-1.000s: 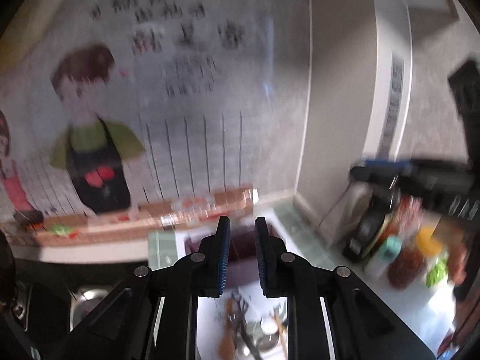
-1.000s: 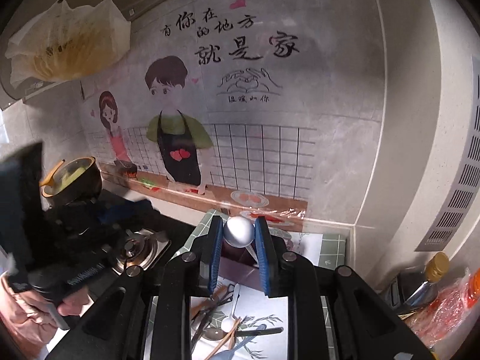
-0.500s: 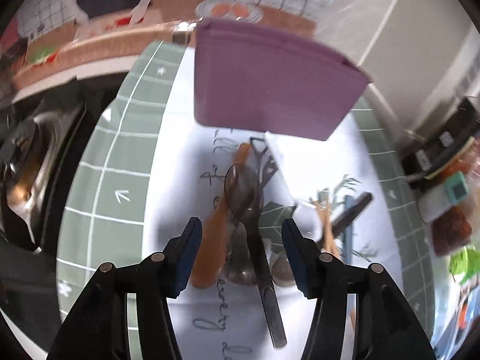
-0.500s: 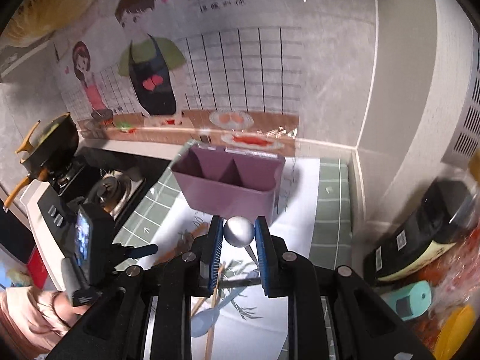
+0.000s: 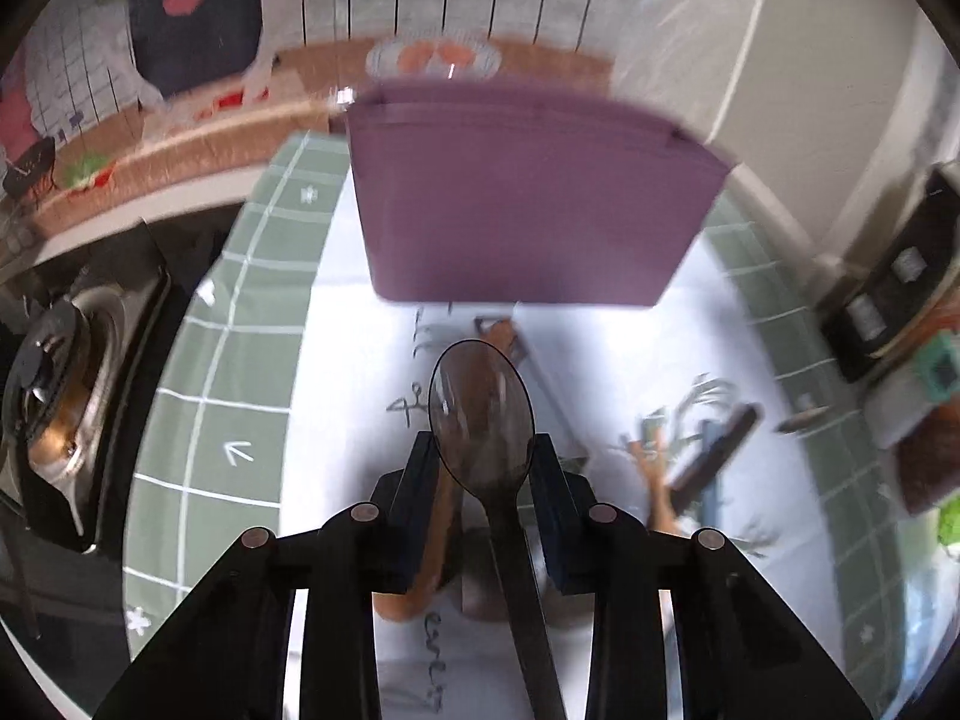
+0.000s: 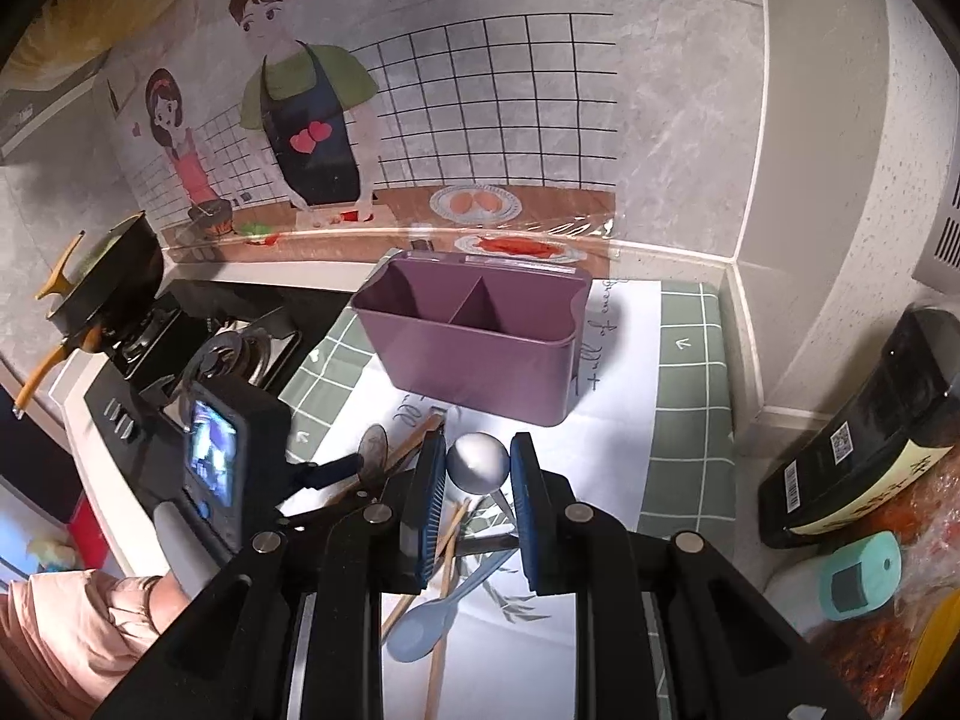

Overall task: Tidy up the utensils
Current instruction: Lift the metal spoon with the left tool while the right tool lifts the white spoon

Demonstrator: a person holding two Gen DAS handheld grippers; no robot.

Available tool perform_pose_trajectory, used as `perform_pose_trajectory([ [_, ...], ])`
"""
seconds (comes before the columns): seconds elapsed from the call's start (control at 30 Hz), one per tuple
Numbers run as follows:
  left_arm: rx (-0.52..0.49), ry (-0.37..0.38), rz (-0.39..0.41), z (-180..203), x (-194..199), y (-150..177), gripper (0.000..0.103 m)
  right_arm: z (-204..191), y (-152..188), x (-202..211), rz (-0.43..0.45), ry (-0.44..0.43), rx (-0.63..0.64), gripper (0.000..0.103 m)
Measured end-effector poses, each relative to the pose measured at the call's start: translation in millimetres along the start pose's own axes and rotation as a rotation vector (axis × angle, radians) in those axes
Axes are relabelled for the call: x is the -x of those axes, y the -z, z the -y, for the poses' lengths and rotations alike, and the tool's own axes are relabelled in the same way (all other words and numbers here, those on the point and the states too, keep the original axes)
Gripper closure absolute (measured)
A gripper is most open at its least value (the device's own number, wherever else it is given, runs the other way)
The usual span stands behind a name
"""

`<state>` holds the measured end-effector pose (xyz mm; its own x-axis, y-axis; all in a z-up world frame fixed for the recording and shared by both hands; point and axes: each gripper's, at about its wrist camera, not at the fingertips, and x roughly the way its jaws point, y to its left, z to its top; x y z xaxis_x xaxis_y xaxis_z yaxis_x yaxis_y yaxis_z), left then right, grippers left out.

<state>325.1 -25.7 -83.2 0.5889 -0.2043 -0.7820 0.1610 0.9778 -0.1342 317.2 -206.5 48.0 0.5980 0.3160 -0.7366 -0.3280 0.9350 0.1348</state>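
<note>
Landmark: the purple holder (image 6: 480, 354), two compartments, upright on the white mat (image 6: 624, 360), its back to the wall.

My left gripper (image 5: 483, 468) sits low over the mat, just in front of the holder's near wall (image 5: 528, 210). Its jaws have just been closing and now pinch a dark translucent spoon (image 5: 482, 414) at the base of its bowl; the bowl points toward the holder and the handle runs back between the fingers.

My right gripper (image 6: 477, 480) is also in front of the holder, narrowly set and clamped on a metal spoon (image 6: 477, 463), whose rounded bowl shows between the pads.

Loose utensils lie on the mat in front of the holder: wooden chopsticks (image 6: 447, 546), a pale blue spoon (image 6: 426, 621).

Both holder compartments look empty from the right camera.
</note>
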Motion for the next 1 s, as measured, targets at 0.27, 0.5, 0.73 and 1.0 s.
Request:
perform_pose_trajectory([
  [0.27, -0.032, 0.032, 0.176, -4.4, 80.4, 0.6, 0.072, -11.2, 6.1, 14.1, 0.012, -0.015, 0.035, 0.083],
  [0.5, -0.092, 0.081, 0.394, 5.1, 172.8, -55.0, 0.072, -24.1, -16.0, 46.9, 0.09, -0.044, 0.056, 0.083],
  [0.73, -0.134, 0.097, 0.616, 6.1, 231.8, -156.5, 0.071, -30.6, -100.2, 96.8, 0.265, -0.04, 0.044, 0.083],
  [1.0, -0.144, 0.069, 0.604, -7.1, 156.2, -196.8, 0.071, -13.4, -137.7, 38.0, 0.23, 0.002, -0.034, 0.083],
])
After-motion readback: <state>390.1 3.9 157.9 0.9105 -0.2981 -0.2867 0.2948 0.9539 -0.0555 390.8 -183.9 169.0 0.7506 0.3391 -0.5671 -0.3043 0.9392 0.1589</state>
